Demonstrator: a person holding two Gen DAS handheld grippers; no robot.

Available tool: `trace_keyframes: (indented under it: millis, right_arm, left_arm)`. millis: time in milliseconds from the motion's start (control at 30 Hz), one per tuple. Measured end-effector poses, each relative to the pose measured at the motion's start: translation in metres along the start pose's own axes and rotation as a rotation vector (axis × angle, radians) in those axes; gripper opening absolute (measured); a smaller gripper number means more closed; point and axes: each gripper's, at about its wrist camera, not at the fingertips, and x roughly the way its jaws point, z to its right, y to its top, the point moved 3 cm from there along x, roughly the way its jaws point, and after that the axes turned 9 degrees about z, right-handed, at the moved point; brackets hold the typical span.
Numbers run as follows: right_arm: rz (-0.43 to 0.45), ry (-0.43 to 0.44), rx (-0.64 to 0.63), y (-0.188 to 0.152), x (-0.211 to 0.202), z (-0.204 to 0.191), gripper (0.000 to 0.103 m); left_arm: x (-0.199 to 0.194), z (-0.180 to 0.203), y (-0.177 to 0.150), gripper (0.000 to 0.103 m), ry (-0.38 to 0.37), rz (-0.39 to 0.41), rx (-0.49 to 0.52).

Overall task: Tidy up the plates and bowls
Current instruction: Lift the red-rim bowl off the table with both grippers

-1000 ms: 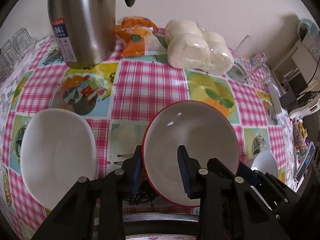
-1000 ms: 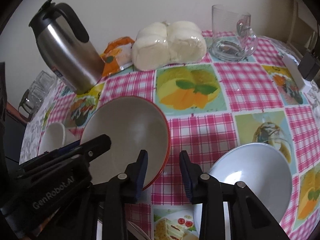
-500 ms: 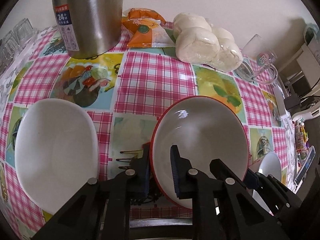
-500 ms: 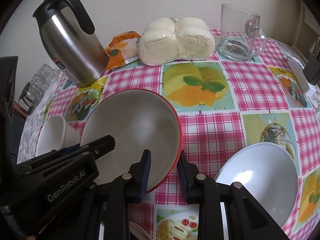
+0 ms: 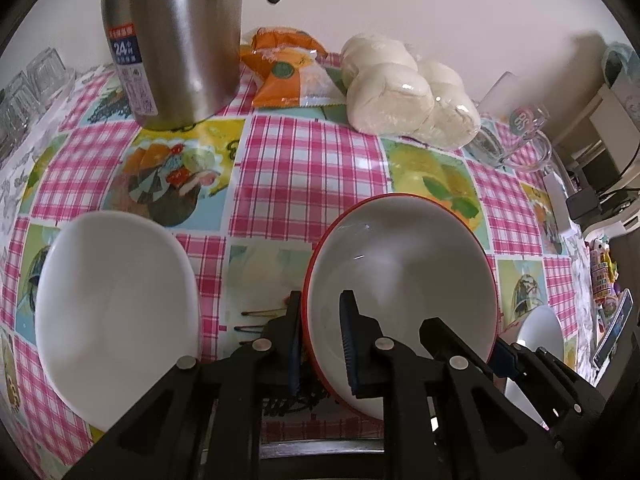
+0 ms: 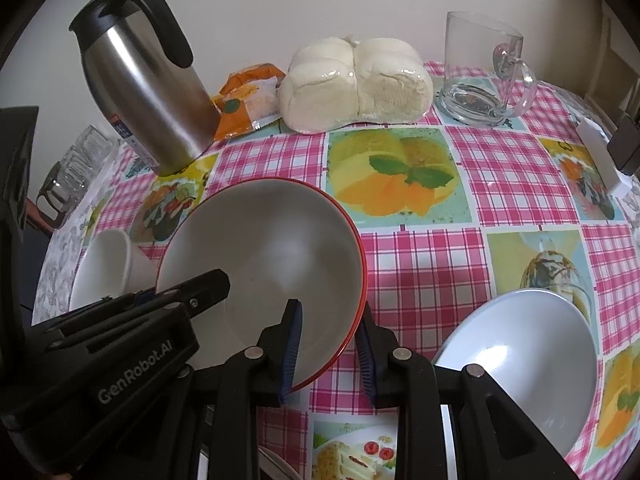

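Note:
A red-rimmed bowl [image 5: 404,276] with a pale inside sits on the checked tablecloth; it also shows in the right wrist view [image 6: 264,256]. My left gripper [image 5: 320,344] is shut on the bowl's near left rim. My right gripper [image 6: 328,356] straddles its near right rim, jaws a little apart, one finger inside and one outside. A white bowl [image 5: 116,308] lies left of it, also seen in the right wrist view [image 6: 104,268]. A pale blue-white bowl [image 6: 520,364] lies to the right, partly seen in the left wrist view [image 5: 536,332].
A steel thermos jug [image 6: 144,92] stands at the back left. An orange snack bag [image 6: 248,96], wrapped white buns [image 6: 356,84] and a glass mug [image 6: 480,72] line the back by the wall. Small glasses [image 6: 72,164] stand at the left edge.
My left gripper closed onto the red-rimmed bowl's rim. My right gripper moved left until its fingers straddle the bowl's rim. The bowl stayed on the table.

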Motion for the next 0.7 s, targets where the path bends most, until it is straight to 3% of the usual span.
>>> trace_keyframes:
  millis: [700]
  right_arm:
    - [0.116, 0.051, -0.013, 0.017, -0.063, -0.02, 0.028]
  left_arm:
    - [-0.072, -0.003, 0.013, 0.018, -0.02, 0.089, -0.011]
